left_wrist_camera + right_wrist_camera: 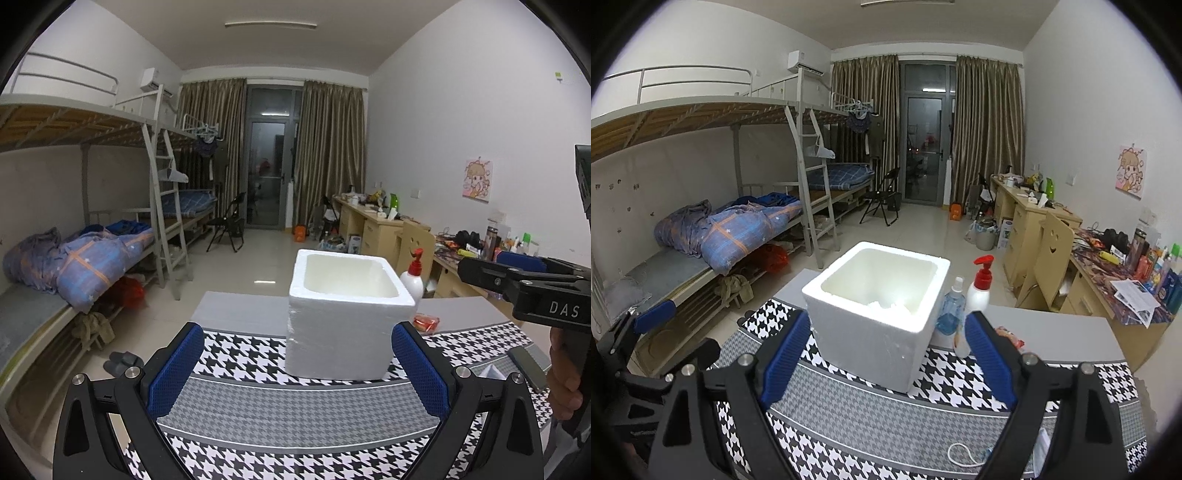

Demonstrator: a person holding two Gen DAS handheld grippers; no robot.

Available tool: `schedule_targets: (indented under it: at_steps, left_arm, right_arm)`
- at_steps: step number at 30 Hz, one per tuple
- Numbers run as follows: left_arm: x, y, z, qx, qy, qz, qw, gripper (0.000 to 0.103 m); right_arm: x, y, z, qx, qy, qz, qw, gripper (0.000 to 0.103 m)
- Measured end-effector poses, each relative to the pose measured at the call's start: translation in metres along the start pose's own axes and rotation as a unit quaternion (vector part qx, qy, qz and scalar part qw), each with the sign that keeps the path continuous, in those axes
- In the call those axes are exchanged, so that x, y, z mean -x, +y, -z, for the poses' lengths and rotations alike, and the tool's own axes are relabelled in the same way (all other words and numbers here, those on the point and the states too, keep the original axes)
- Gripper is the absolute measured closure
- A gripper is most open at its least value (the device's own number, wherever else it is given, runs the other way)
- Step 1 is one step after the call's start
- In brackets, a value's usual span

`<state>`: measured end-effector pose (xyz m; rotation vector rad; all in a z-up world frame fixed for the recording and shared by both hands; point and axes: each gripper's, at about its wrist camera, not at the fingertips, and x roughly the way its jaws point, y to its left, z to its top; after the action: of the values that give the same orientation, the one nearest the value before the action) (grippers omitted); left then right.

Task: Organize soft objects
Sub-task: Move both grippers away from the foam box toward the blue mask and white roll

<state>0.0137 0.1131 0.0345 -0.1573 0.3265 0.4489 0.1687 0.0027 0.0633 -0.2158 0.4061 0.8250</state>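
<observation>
Both sets of jaws stand spread and empty: left gripper, right gripper. Just ahead, between each pair's pads, sits the white foam box on the houndstooth-covered counter. I'd keep both wide and level until a soft item is clearly centred; white cord lies below the right jaws.

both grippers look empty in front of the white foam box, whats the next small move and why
Probably bring the right gripper down toward the white cord lying on the houndstooth cloth. Both the right and left gripper are open and hold nothing, and the white foam box stands open-topped, ready to receive it.
</observation>
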Motion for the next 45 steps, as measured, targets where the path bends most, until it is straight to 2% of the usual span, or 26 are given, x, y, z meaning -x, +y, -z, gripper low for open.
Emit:
schedule_targets:
  at_steps: [24,45]
  left_arm:
    - [0.019,-0.032,0.019,-0.013,-0.001,0.05,0.9987,0.001]
    - [0.013,-0.063,0.029,-0.033,0.011,0.097,0.9946,0.001]
  right_arm:
    - [0.037,-0.015,0.031,-0.025,-0.014,0.015,0.999,0.014]
    - [0.054,-0.044,0.056,-0.055,-0.01,0.056,0.997,0.014]
